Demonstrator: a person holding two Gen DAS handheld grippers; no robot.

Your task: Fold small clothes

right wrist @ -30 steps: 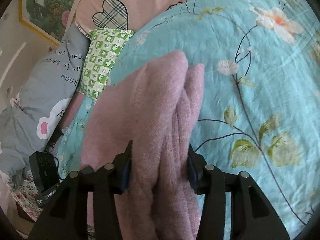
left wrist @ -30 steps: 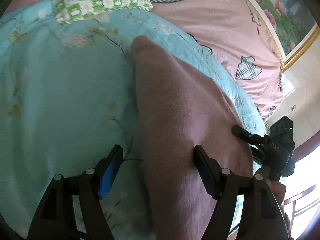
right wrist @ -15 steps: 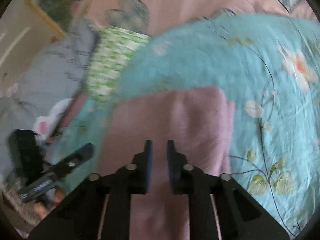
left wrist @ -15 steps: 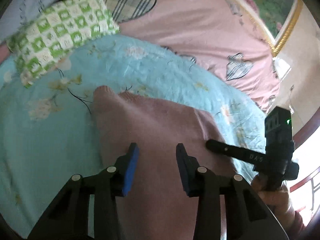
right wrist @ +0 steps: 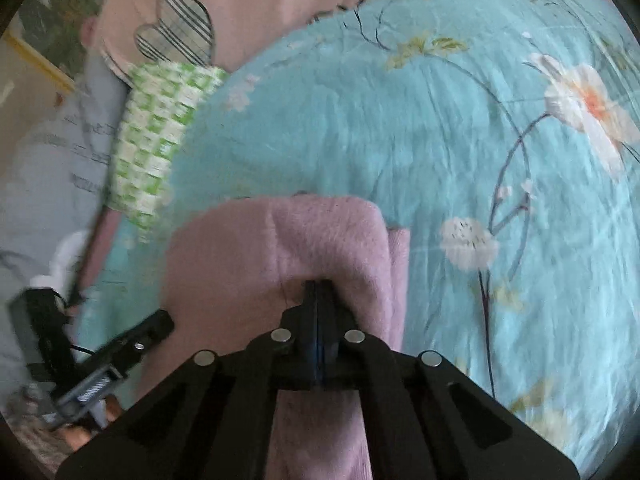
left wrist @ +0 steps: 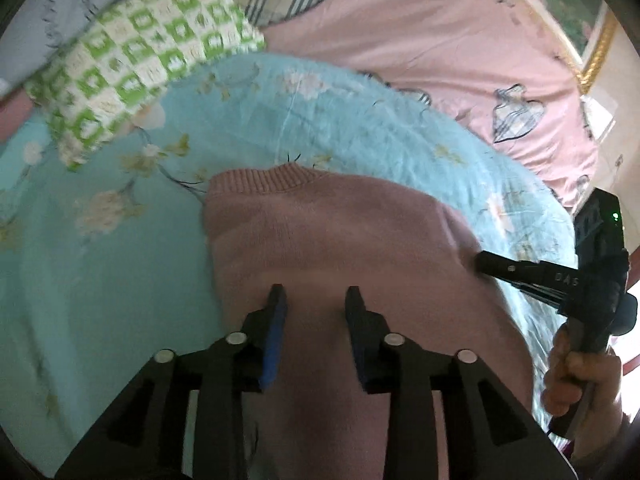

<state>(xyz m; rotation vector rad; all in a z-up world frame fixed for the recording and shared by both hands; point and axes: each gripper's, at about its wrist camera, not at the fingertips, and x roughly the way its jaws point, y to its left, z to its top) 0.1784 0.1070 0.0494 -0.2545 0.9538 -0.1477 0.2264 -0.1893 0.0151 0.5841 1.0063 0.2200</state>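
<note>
Pink knitted wool, soft and thick, makes the small sweater (left wrist: 340,248) that lies folded on the blue flowered blanket (left wrist: 100,280), with its ribbed collar turned toward the green checked pillow (left wrist: 132,68). The left gripper (left wrist: 314,294) hangs above the sweater with its fingers spread and nothing between them, while the right gripper (right wrist: 318,286) has its fingers pressed together over the fluffy folded edge; whether cloth is caught there I cannot tell. I judge the sweater light and limp, not slippery, so it is best taken at a doubled edge or corner, where the layers give something firm.
</note>
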